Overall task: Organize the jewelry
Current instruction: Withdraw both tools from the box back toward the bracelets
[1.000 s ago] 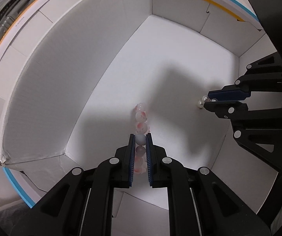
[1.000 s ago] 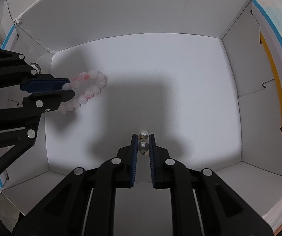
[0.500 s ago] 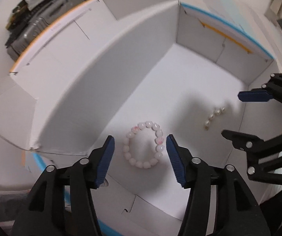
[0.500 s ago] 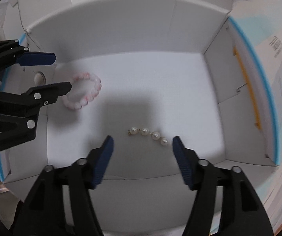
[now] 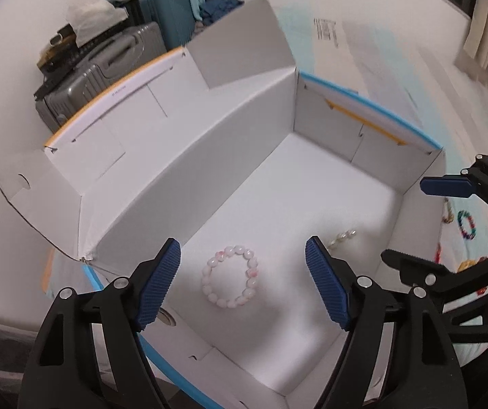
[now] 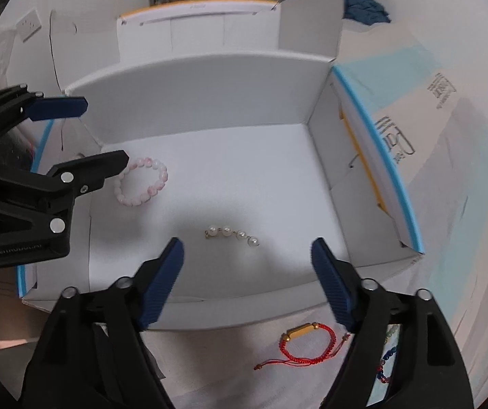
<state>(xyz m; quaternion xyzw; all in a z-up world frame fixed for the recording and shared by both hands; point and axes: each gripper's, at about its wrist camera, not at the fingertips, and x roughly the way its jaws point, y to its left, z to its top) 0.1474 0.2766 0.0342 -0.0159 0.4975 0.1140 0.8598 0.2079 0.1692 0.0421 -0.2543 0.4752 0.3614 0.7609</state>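
The open white cardboard box has tall walls all around and lots of bare floor inside. The pink bead bracelet lies flat near the left wall. The short string of white pearls lies apart from it, near the front wall. The left gripper and the right gripper both tilt down over the box. Their jaws have just been opening and stand wide, with nothing between them. A red cord bracelet lies outside the front wall.

I see printed characters on the white sheet right of my right jaws, and small print far ahead of my left jaws; I can read neither.
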